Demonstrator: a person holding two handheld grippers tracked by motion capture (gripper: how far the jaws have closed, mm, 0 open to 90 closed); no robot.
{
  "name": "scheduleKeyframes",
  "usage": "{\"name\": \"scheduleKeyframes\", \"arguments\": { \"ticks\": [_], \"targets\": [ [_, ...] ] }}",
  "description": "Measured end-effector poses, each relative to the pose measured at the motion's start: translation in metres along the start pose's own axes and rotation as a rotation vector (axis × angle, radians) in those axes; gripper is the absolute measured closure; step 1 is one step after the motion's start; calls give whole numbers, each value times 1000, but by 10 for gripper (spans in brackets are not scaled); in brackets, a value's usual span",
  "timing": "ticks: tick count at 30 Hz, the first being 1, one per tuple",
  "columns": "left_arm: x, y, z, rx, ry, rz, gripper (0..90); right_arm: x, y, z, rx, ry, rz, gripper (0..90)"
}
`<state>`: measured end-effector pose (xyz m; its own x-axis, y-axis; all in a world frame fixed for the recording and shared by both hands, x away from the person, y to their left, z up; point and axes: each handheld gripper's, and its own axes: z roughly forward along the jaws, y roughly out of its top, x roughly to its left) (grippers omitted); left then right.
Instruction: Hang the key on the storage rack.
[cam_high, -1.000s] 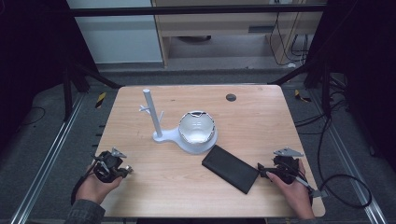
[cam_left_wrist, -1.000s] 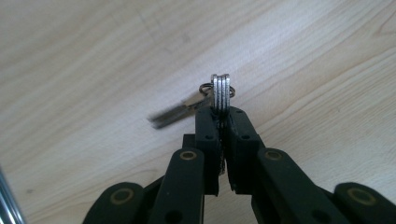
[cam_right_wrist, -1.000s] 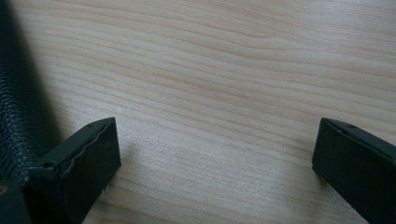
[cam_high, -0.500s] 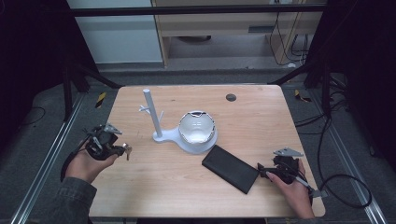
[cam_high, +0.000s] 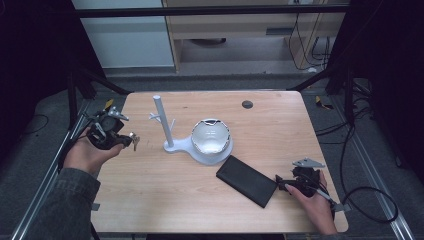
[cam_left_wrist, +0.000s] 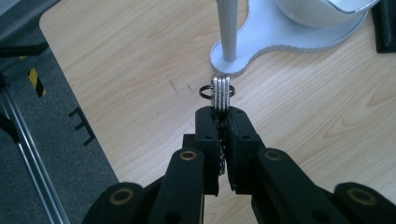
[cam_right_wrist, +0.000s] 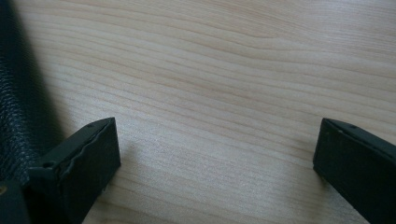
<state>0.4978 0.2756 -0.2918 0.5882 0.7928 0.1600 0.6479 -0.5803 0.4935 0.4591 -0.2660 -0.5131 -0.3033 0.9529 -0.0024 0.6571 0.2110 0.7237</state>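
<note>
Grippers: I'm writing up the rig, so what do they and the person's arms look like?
Both grippers, left and right, are black with a grey three-cornered plate on top and blocky black jaws; brass-coloured pivot pins show in the left gripper view. A black cable trails from the right one. The left arm wears a grey sleeve.

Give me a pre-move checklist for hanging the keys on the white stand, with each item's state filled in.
1. Left gripper shut on the keys: ok.
2. Key ring free beyond the jaw tips: ok.
3. Keys lifted off the table: ok.
4. Path to the stand's post clear: ok.
5. Which peg suits the ring: cannot tell.
6. Right gripper open, resting beside the black wallet, out of the way: ok.
</note>
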Motion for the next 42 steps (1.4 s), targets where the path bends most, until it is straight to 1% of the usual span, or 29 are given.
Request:
{"name": "scheduleKeyframes", "arguments": {
  "ticks": [5, 7, 8, 9, 10, 11, 12, 22, 30, 33, 36, 41, 42],
  "targets": [
    [3, 11, -4, -7, 5, 2, 843, 0, 0, 0, -1, -1, 2, 9],
    [3, 16, -7, -14, 11, 17, 843, 0, 0, 0, 0, -2, 1, 8],
    [2, 16, -7, -10, 9, 9, 842, 0, 0, 0, -1, -1, 1, 9],
    [1, 18, -9, -10, 11, 12, 843, 0, 0, 0, 0, -1, 1, 9],
    [1, 19, -9, -9, 13, 14, 843, 0, 0, 0, -1, -1, 1, 9],
    [1, 21, -10, -18, 17, 25, 843, 0, 0, 0, 0, -2, 3, 9],
    [1, 21, -11, -13, 12, 15, 843, 0, 0, 0, 0, -3, 3, 9],
    [1, 29, -14, -12, 17, 27, 843, 0, 0, 0, 0, -3, 2, 9],
    [-1, 42, -13, -12, 21, 31, 843, 0, 0, 0, 0, -2, 3, 9],
    [-2, 48, -12, -6, 23, 43, 842, 0, 0, 0, 0, -3, 2, 9],
    [-3, 54, -9, 7, 26, 56, 843, 0, 0, 0, -3, -2, 2, 9],
    [-3, 59, -4, 16, 25, 53, 842, 0, 0, 0, -3, -2, 3, 9],
    [-3, 59, -3, 17, 27, 58, 842, 0, 0, 0, -2, -2, 3, 9]
  ]
}}
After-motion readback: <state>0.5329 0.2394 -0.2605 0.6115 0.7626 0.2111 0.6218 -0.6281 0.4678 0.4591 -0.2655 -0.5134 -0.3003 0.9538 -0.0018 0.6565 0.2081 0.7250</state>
